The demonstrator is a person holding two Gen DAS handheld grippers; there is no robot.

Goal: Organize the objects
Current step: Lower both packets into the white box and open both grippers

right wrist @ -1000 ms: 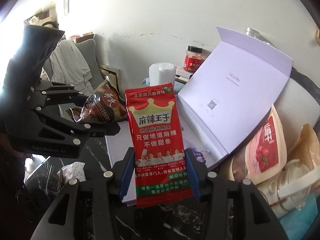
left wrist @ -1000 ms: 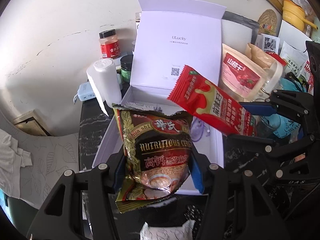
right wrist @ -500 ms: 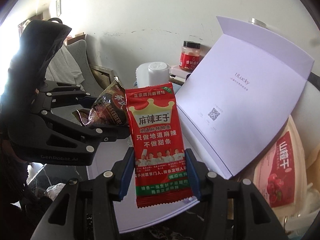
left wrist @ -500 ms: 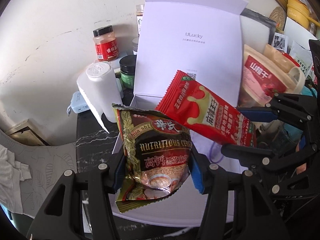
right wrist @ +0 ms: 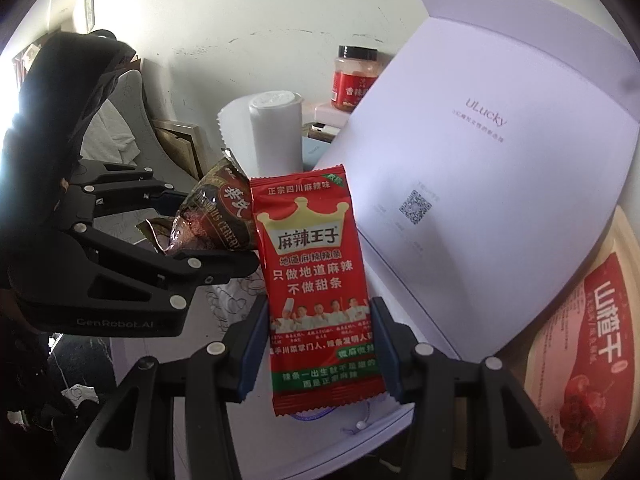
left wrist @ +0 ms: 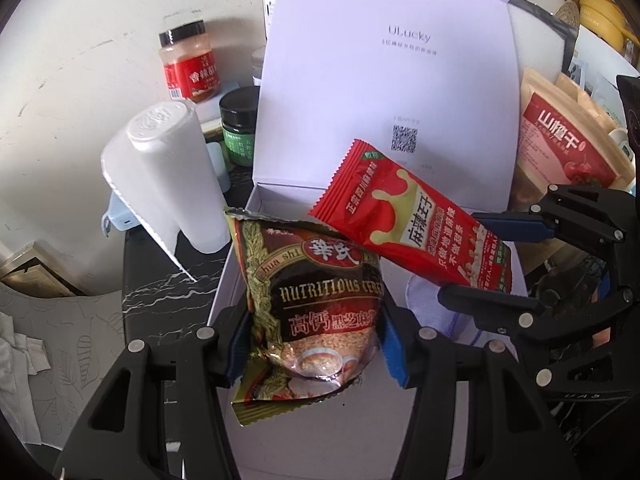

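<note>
Red and brown packets are each clamped by the lower end, so the free upper ends can be lowered first into the white box [left wrist: 256, 240] standing open below and ahead of both tools. The cereal packet [left wrist: 320, 300] is pinched between the pads of the left gripper [left wrist: 316, 344]; the red snack packet [right wrist: 316, 292] is gripped likewise by the right gripper [right wrist: 316, 348]. Both are held above the box floor, side by side, tops nearly touching. Much of the box interior is covered by packets and fingers; a pale item with a cord inside cannot be identified.
</note>
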